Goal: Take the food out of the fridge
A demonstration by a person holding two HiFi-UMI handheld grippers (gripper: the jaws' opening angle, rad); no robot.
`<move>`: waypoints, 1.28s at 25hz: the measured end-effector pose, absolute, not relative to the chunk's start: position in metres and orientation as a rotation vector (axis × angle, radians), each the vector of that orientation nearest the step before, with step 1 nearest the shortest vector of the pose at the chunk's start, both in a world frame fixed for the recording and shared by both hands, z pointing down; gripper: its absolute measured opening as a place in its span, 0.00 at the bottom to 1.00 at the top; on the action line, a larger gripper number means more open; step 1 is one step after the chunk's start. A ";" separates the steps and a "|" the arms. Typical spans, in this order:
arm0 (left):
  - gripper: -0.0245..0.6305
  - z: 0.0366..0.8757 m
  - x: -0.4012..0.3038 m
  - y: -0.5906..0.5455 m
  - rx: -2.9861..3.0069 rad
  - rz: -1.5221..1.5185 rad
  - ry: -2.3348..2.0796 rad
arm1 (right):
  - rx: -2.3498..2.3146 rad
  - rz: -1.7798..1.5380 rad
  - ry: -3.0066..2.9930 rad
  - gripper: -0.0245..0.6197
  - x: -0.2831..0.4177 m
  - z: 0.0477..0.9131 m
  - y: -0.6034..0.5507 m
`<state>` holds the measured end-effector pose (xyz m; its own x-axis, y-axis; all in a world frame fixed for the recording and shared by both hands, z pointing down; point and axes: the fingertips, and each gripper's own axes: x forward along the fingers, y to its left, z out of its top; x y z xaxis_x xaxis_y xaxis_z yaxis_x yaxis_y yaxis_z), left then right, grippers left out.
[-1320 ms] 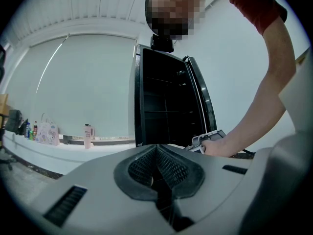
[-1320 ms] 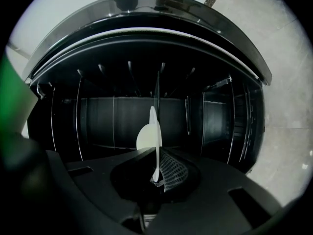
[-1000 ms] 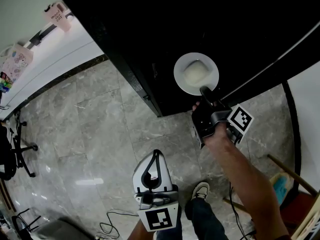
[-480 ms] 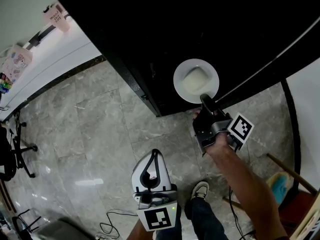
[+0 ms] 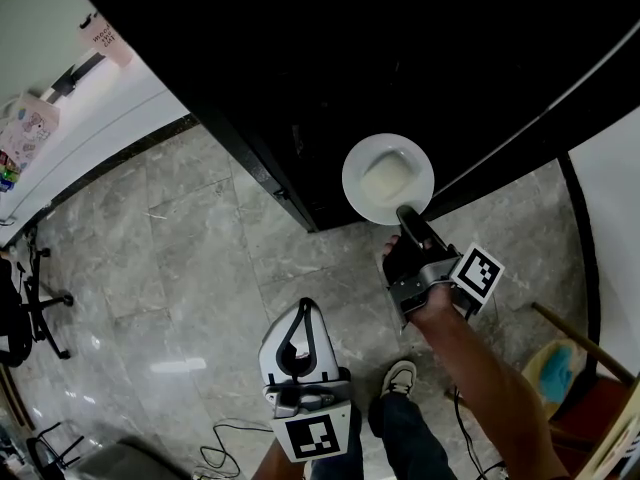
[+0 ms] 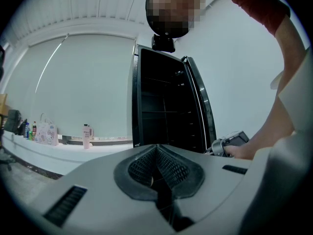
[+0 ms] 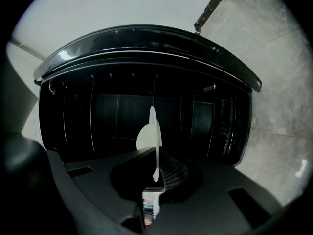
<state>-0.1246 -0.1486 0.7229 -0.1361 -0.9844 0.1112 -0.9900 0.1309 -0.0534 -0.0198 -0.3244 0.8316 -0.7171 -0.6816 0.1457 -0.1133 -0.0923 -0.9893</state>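
White plastic shapes the left gripper [image 5: 307, 310], which hangs low near the person's body. In the left gripper view its ribbed pads [image 6: 146, 166] meet with nothing between them, so it is closed and empty. Just beside it on the grey marble floor [image 5: 190, 258] are a dark trouser leg and a pale shoe [image 5: 400, 377]. Up and to the right, a bare forearm leads to the black right gripper [image 5: 408, 214], with its marker cube on the outer side. Its jaws are nearly together, pinching the near rim of a white plate [image 5: 362, 158]. In the right gripper view the plate [image 7: 145, 137] shows edge-on as a thin pale line, and the right gripper [image 7: 156, 173] has its pads pressed against either face. A pale, squarish portion of food [image 5: 386, 178] lies in the middle of the plate. The plate is held level at the mouth of the open black fridge [image 5: 420, 58], with its near edge over the line where the cabinet meets the floor and the rest over the dark interior. From the right gripper, the fridge [image 7: 98, 106] fills the background with dark shelves. Farther off to the left, a white counter [image 5: 95, 118] runs along the wall. It carries a pink bottle [image 5: 103, 36] and a patterned bag [image 5: 25, 133].
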 end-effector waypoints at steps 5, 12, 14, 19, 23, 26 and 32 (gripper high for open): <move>0.06 0.722 -0.125 -0.150 2.028 0.172 -2.326 | -0.872 -1.872 1.781 0.09 -0.013 0.837 -0.310; 0.06 0.725 -0.125 -0.150 2.029 0.180 -2.317 | -0.857 -1.884 1.790 0.09 -0.011 0.835 -0.291; 0.06 0.725 -0.125 -0.150 2.026 0.177 -2.319 | -0.855 -1.892 1.785 0.09 -0.010 0.834 -0.285; 0.06 0.726 -0.126 -0.149 2.025 0.184 -2.317 | -0.864 -1.907 1.760 0.09 -0.002 0.834 -0.267; 0.06 0.727 -0.126 -0.148 2.024 0.190 -2.316 | -0.892 -1.914 1.736 0.09 0.011 0.834 -0.253; 0.06 0.728 -0.126 -0.148 2.019 0.187 -2.319 | -0.907 -1.917 1.680 0.09 0.022 0.833 -0.243; 0.06 0.728 -0.123 -0.147 2.023 0.186 -2.315 | -0.931 -1.916 1.605 0.09 0.040 0.825 -0.221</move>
